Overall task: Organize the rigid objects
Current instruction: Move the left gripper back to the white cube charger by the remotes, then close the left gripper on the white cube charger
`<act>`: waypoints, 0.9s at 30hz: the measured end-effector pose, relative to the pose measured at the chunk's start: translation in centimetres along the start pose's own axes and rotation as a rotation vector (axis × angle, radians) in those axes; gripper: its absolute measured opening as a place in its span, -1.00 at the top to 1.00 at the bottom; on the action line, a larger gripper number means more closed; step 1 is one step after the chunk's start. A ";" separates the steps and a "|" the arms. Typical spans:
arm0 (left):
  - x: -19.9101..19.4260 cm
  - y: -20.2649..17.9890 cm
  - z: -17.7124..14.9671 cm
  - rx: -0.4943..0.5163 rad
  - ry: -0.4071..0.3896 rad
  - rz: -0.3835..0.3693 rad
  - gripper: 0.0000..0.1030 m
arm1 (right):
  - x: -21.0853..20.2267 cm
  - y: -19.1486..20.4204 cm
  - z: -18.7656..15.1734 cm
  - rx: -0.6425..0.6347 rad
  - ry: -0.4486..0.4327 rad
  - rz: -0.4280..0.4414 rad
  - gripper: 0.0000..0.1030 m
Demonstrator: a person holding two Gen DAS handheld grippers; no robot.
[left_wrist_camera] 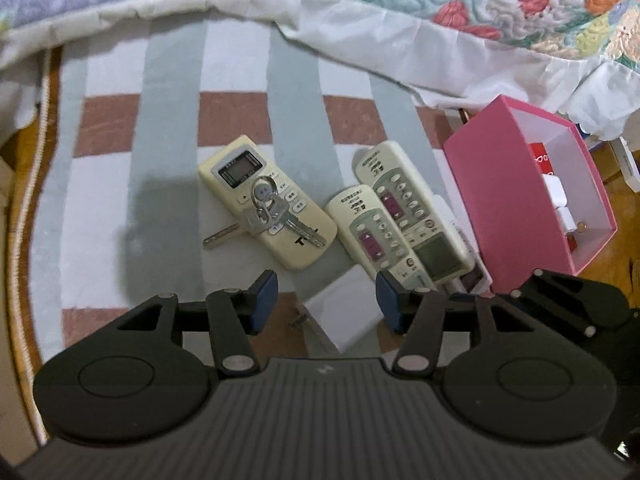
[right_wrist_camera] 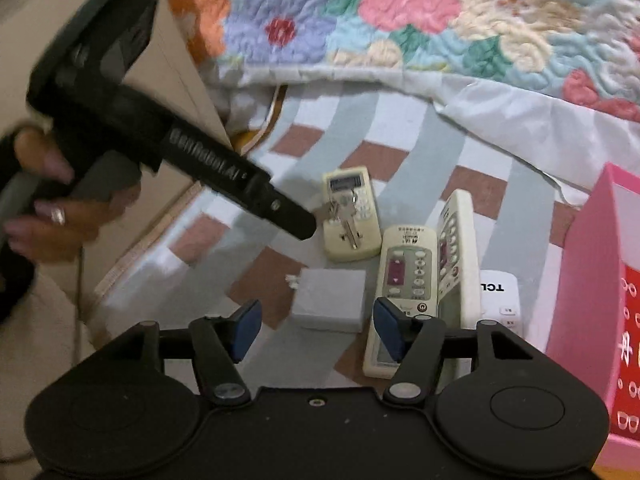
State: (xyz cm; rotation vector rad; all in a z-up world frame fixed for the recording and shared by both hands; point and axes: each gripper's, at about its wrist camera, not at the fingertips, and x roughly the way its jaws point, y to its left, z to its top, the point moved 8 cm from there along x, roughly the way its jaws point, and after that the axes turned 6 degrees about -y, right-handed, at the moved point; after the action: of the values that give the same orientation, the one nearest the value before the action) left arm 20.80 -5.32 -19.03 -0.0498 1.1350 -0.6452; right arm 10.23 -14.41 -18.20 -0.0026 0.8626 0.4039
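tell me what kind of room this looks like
Probably a bedroom at home: a floral quilt drapes over a striped, checked sheet, where air-conditioner remotes and a bunch of keys lie beside a pink box.

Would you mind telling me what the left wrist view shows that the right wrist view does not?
Only the left wrist view looks into the pink box, showing the white items inside. Only the right wrist view shows the person's hand holding the left hand-held gripper, and a white TCL remote. Both show the keys lying on a cream remote, two more remotes, and a white adapter.
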 end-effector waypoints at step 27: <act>5.9 -1.4 -6.0 -0.309 0.219 -0.157 0.13 | 4.8 1.6 -3.6 0.190 0.089 -0.120 -0.36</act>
State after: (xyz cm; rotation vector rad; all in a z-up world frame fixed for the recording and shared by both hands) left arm 16.60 -7.74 -26.06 -0.3421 1.4462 -0.6195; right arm 9.79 -11.89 -23.90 0.1034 0.9808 0.2097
